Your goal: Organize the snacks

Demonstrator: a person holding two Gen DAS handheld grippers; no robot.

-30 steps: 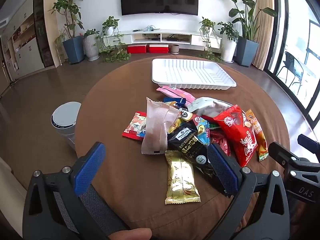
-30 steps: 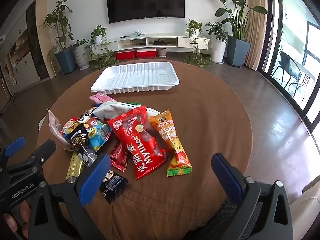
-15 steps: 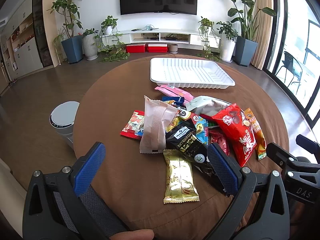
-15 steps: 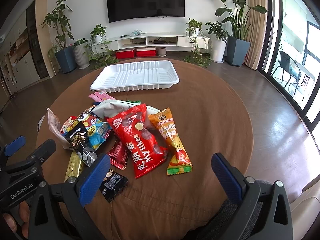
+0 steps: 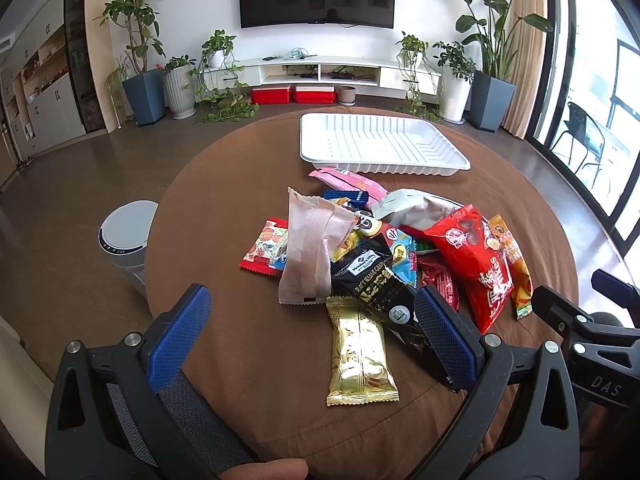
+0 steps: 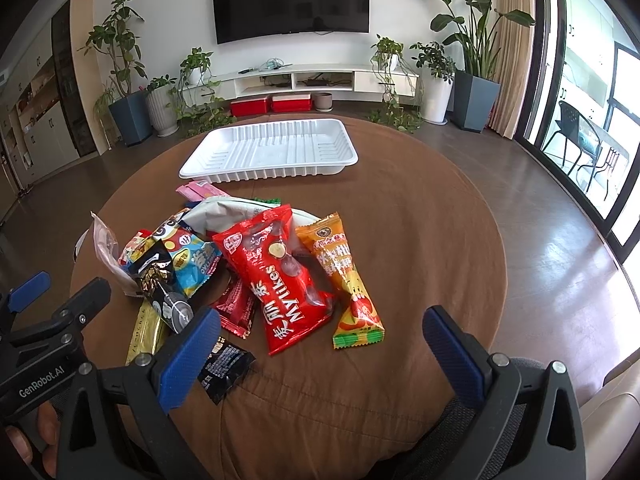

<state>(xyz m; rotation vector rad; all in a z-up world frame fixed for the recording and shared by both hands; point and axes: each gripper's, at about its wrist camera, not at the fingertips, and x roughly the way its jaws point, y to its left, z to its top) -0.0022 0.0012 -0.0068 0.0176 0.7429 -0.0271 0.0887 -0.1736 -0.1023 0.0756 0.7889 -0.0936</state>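
Here, the left gripper point(image 5: 316, 324) hovers with its blue-padded jaws spread wide, holding nothing; a long gold foil packet point(image 5: 360, 354) lies between them on the round brown-clothed table point(image 5: 224, 208), apart from both pads. The right gripper point(image 6: 320, 342) is likewise spread wide and empty, above the table's near edge, with a red "MYlikes" pouch point(image 6: 276, 276) and an orange sachet point(image 6: 344, 280) at its 12 o'clock. The mixed snack pile sits mid-table. A white ribbed plastic tray point(image 6: 272, 152), empty, lies at the pile's 12 o'clock, near the far edge.
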